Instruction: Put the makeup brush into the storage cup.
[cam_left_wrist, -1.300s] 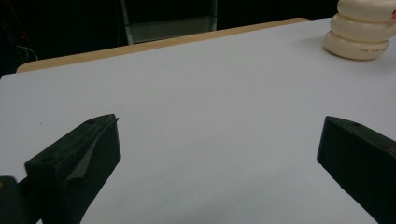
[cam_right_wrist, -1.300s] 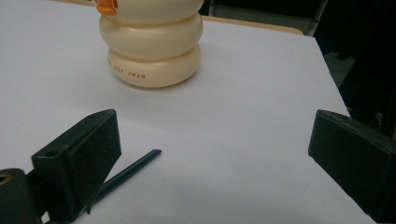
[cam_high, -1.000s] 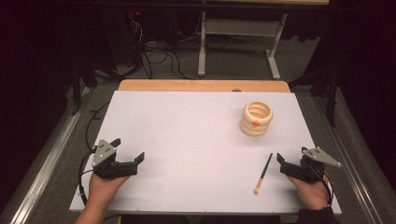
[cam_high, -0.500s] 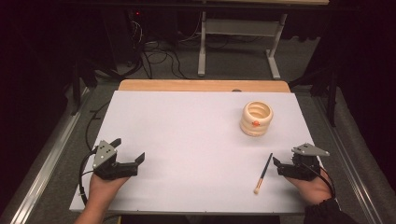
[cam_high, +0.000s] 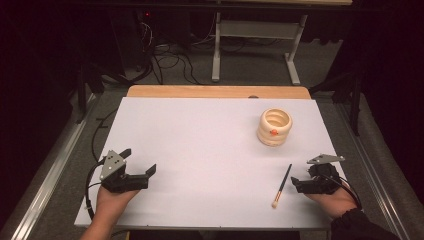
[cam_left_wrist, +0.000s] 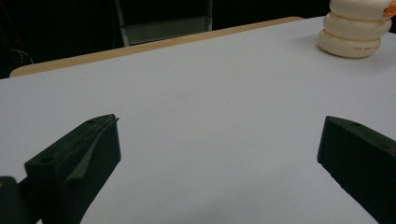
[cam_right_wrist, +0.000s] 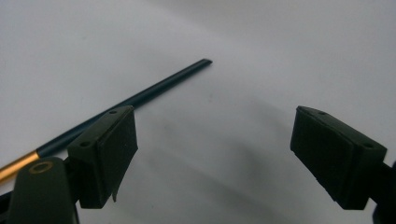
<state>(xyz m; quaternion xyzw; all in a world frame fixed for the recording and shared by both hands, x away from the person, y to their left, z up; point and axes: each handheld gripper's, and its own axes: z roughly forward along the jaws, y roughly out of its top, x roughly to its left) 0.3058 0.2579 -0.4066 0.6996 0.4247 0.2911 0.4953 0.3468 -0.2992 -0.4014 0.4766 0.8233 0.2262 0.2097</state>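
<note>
Your white table carries the cream ringed holder far right. Your left gripper rests released, as does your right gripper, its jaws just narrowed, with the dark-handled brush lying just beside it, ungrasped.

The white surface carried a brush just beside the right fingers and a ringed cup farther beyond them.
</note>
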